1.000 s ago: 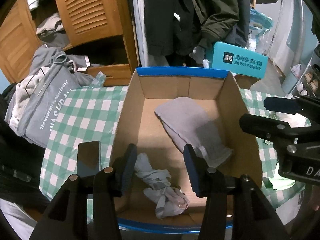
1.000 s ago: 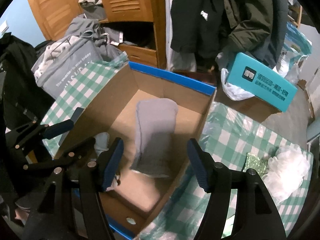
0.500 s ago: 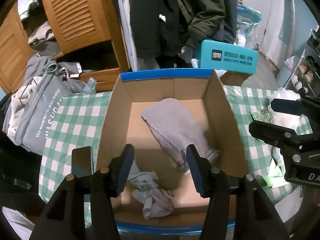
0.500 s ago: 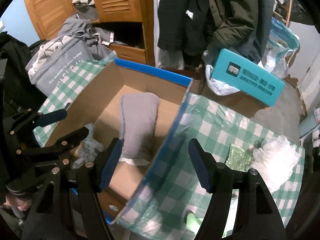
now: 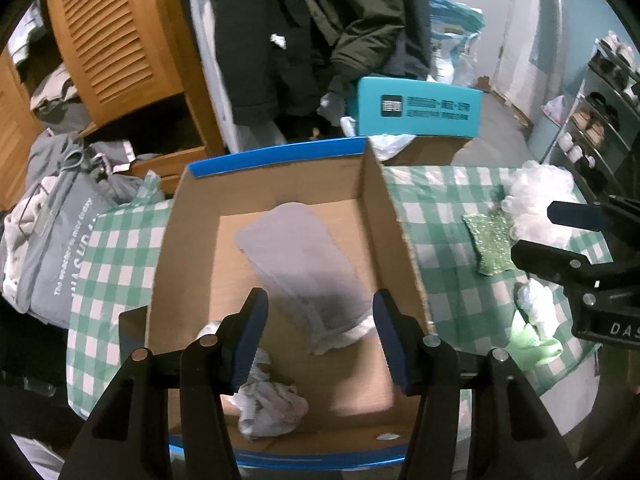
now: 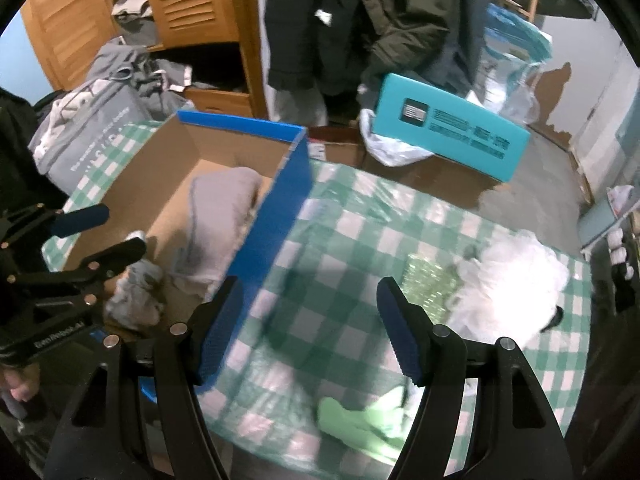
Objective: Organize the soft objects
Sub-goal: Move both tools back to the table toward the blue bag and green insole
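Where the checked worktop [image 5: 112, 256] runs out at far left, a grey bag [image 5: 60, 248] slumps over its edge, one of one. Next right sits the single box [image 5: 192, 264], open-topped, blue rim, its near wall cut off by the frame bottom in the left view. Left gripper [image 5: 316, 332] hangs over the box's near end, jaws spread, nothing between them; free room on both sides inside the box. Two soft items in the box: a grey mitt [image 5: 304, 268] lying flat mid-floor, its cuff end partly shadowed, and a crumpled grey-white rag [image 5: 268, 404] at the near left corner, half hidden behind the left finger. In the right view the box's blue side wall [image 6: 272, 236] screens part of the mitt [image 6: 216, 224].

Right of the box, the worktop is open cloth with three or four soft items: a green sparkly cloth [image 5: 490, 244], a white puff [image 5: 536, 200] touching it at the far right edge, a pale green piece [image 6: 360, 420] near the front edge, blurred, and a small white scrap [image 5: 534, 304] beside it, hard to make out. Right gripper [image 6: 310, 328] hovers over bare cloth just beside the box wall, jaws spread, empty. Behind, one teal carton [image 6: 452, 136] off the worktop.
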Demonstrator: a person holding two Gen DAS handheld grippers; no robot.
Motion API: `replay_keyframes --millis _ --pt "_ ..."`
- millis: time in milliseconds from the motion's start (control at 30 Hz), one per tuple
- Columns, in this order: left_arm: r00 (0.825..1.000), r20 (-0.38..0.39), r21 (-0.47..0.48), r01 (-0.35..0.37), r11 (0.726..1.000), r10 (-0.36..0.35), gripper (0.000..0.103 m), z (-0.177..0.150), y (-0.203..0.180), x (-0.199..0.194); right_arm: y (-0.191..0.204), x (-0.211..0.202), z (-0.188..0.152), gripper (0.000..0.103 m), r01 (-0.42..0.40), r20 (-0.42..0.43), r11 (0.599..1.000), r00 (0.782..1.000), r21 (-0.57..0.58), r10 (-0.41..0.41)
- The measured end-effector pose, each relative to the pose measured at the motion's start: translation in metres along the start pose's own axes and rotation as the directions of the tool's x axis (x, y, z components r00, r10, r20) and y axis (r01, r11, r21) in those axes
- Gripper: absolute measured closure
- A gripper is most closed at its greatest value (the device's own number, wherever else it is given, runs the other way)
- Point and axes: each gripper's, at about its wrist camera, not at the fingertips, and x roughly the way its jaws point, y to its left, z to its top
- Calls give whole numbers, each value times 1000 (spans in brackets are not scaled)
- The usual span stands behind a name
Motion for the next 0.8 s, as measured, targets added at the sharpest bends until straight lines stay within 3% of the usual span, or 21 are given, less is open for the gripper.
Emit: replay_keyframes --millis 800 --pt "992 -65 188 117 975 -106 47 0 -104 9 -93 -14 -61 33 67 -48 986 997 153 -60"
